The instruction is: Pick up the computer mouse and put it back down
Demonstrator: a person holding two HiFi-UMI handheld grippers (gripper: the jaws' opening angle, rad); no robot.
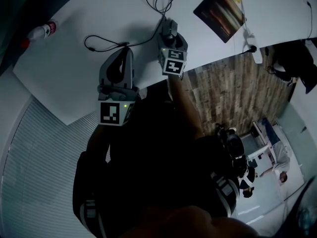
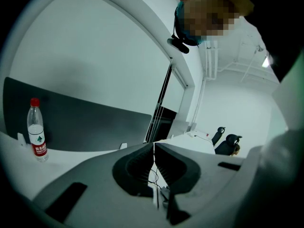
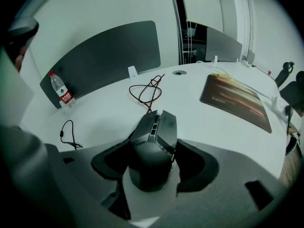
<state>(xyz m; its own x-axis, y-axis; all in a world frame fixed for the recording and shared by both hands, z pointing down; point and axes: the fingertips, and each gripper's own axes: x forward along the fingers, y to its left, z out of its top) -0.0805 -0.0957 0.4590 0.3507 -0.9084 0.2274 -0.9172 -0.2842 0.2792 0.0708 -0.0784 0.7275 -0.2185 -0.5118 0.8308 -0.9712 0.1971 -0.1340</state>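
Jaws clamped on the flanks of the black computer mouse (image 3: 154, 132) over the white desk (image 3: 109, 113), the right gripper (image 3: 153, 163) would best lower it level, cord (image 3: 147, 91) slack, before releasing, while the left gripper (image 2: 154, 175) idles, pressed together on nothing.

Dark sleeves (image 1: 86, 182) with striped bands are worn. The left hand-held gripper (image 1: 124, 53) and right hand-held gripper (image 1: 171, 29) are grey, capped by black-and-white cubes (image 1: 113, 112).

Mouse (image 3: 152, 144) in the right claw (image 3: 153, 159), mat (image 3: 237, 101) to its right, bottle (image 3: 61, 91) far left
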